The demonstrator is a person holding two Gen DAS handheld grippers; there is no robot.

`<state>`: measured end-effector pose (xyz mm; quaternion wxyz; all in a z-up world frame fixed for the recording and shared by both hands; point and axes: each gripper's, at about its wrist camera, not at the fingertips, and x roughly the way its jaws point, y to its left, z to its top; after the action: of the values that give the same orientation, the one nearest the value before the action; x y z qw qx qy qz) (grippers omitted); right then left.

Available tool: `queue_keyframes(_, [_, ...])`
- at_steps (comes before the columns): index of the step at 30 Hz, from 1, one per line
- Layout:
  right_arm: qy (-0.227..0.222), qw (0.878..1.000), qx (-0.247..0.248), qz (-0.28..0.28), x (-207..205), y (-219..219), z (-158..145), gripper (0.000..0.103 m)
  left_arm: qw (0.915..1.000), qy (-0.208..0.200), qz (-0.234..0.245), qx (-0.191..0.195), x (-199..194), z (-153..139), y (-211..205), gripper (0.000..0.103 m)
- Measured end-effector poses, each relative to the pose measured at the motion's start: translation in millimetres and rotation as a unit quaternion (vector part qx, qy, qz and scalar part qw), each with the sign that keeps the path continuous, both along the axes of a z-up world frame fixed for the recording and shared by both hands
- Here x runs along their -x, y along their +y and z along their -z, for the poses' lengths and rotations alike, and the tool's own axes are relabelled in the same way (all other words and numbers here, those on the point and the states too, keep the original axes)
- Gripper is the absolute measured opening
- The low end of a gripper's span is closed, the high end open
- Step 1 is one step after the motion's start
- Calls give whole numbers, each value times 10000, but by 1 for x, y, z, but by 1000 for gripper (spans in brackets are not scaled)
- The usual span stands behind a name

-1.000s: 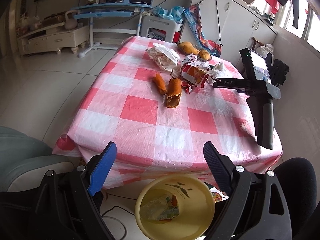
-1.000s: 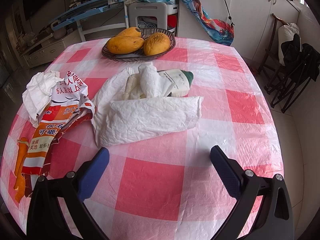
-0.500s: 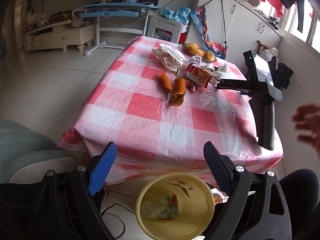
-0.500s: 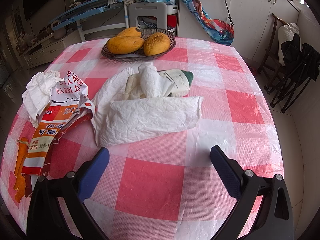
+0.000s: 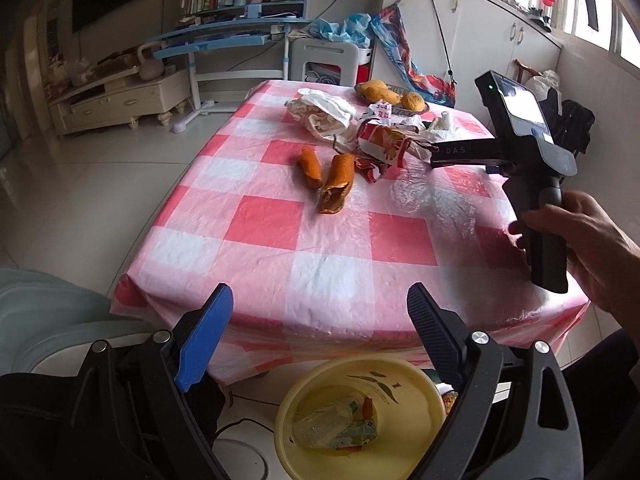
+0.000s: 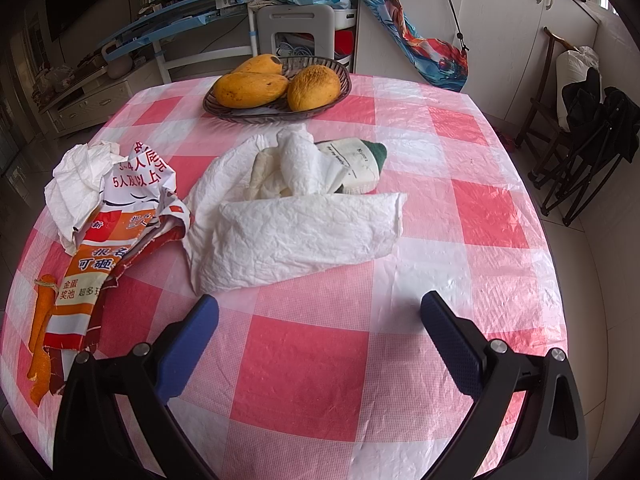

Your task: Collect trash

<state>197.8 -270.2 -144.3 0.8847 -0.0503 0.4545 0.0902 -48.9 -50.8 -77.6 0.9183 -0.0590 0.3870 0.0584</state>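
Left wrist: two peels [image 5: 326,178] near wrapper [image 5: 384,146]; basin [image 5: 404,392] contents unclear, maybe carton. Left gripper [image 5: 320,316], right gripper [image 6: 320,320] both wide.

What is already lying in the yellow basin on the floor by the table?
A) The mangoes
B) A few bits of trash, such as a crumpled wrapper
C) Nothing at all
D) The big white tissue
B: the left wrist view shows the yellow basin holding a crumpled clear wrapper and a small carton scrap, while the mangoes sit in their basket and the white tissue lies on the table.
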Motion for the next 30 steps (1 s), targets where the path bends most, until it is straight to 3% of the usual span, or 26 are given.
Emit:
queue_keyframes(6, [41, 10000, -31, 73, -3, -3, 0, 96, 9990, -147, 279, -315, 5, -3, -13, 85])
queue_keyframes(15, [393, 9992, 54, -40, 24, -9, -7, 96, 9994, -258, 146, -197, 13, -8, -3, 85])
queue_keyframes(23, [-363, 9989, -285, -7, 80, -19, -45, 96, 9990, -382, -3, -215, 22, -11, 6, 85])
queue_keyframes(30, [-1073, 9924, -461, -398, 121, -10, -70, 96, 9984, -480, -23, -313, 29, -12, 5, 85])
